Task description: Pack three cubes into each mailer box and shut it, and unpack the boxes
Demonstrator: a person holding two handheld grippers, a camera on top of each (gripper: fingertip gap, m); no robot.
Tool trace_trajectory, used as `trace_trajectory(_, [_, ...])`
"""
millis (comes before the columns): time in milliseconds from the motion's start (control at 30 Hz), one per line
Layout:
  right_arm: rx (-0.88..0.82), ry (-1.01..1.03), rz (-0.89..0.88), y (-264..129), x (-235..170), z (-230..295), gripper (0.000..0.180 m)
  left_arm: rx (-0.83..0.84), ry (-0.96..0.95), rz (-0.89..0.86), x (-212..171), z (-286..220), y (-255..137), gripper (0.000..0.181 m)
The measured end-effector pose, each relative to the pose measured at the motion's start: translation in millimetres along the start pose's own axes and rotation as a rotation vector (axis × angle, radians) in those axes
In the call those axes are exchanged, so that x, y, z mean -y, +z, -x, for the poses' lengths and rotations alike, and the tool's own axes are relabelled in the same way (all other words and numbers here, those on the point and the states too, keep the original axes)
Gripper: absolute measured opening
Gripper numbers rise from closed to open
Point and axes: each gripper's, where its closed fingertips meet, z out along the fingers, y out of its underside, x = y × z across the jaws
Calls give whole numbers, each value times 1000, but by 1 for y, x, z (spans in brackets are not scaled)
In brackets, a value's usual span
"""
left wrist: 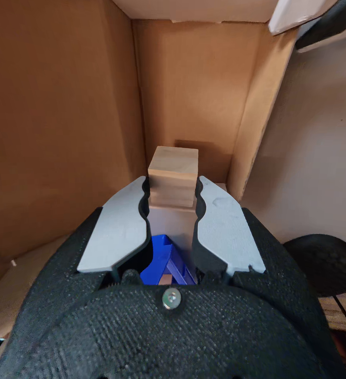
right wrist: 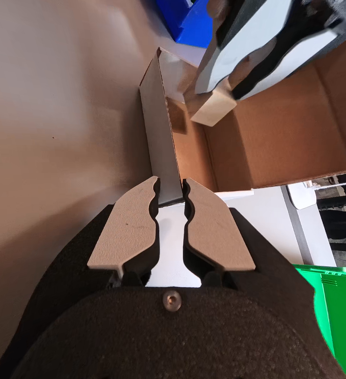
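My left gripper (left wrist: 172,182) is shut on a pale wooden cube (left wrist: 173,164) and holds it over the inside of an open brown mailer box (left wrist: 65,123). The right wrist view shows that gripper (right wrist: 219,94) with the cube (right wrist: 213,110) above the box floor (right wrist: 270,143). My right gripper (right wrist: 170,180) is closed around the near end of the box's upright side flap (right wrist: 159,133), which is white outside. No other cubes show in the box.
A blue bin (left wrist: 162,258) sits beyond the box, also in the right wrist view (right wrist: 188,24). A green bin (right wrist: 342,307) stands at the lower right on the white table (right wrist: 250,215). A beige surface (right wrist: 45,102) fills the left. Left tips to right tips: about 11 centimetres.
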Motion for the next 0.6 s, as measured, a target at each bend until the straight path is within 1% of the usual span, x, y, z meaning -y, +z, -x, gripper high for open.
trace_trajectory(100, [11, 26, -9, 0, 1, 0, 22, 10, -13, 34, -2, 0, 14, 42])
trace_trajectory(167, [33, 77, -27, 0, 3, 1, 25, 12, -8, 45, -2, -2, 19, 42])
trace_trajectory(367, [40, 293, -103, -3, 13, -11, 44, 26, -3, 33, -1, -3, 28, 42])
trace_trajectory(467, [21, 334, -97, -3, 10, -17, 50, 34, -15, 10, 1, -3, 29, 42])
trace_trajectory(600, [8, 364, -92, -1, 7, -21, 54, 39, -19, -24, 4, -3, 29, 52])
